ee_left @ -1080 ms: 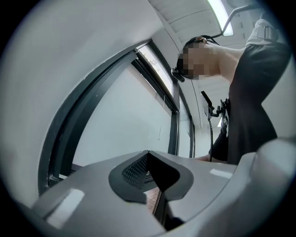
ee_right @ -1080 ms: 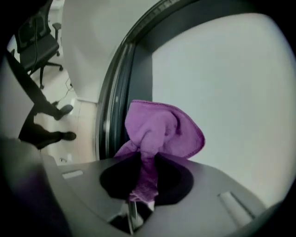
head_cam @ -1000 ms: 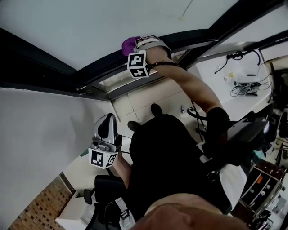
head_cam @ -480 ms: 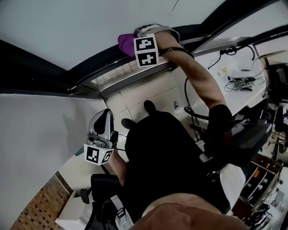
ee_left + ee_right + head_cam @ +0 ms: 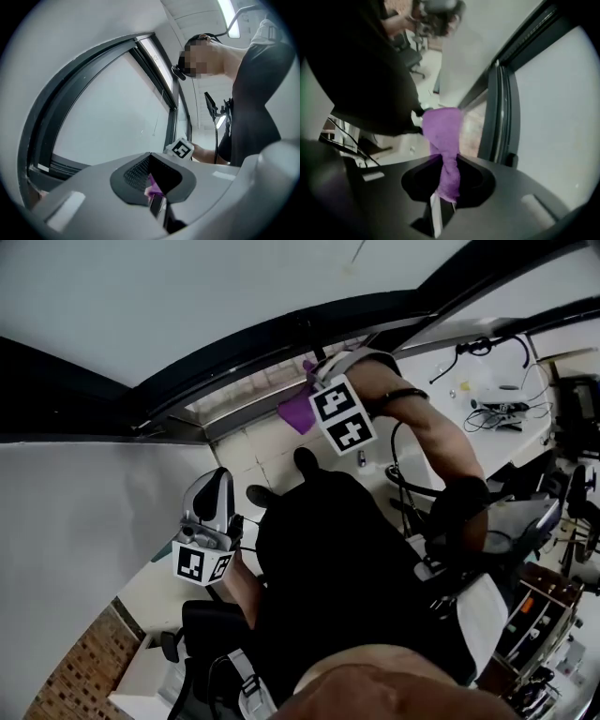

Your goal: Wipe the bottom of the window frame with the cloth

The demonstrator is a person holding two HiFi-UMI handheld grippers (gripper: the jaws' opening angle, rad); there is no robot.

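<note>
Cloth [image 5: 298,411], purple, gripped by right tongs [image 5: 315,388] on the person's raised arm, with the jaws clamped on its twisted end and the rest drooping loose. Right gripper view: cloth [image 5: 443,140] rises out of right tongs [image 5: 445,190] and hangs clear of the dark window frame [image 5: 501,108], near it but not touching. Head view: cloth sits just under the bottom of the window frame [image 5: 244,338], over pale tiles [image 5: 272,451]; can't tell contact from there. Left tongs [image 5: 216,495] are held low beside the person's black-shirted torso, well apart from the frame. Left gripper view: left tongs [image 5: 153,187] have the jaws drawn together, holding nothing I can make out. A sliver of purple shows at the slit. The marker cube [image 5: 180,150] of the right tongs shows beyond, by the window frame [image 5: 42,117]. White tabletop [image 5: 506,442] off to the right carries cables [image 5: 502,409].
</note>
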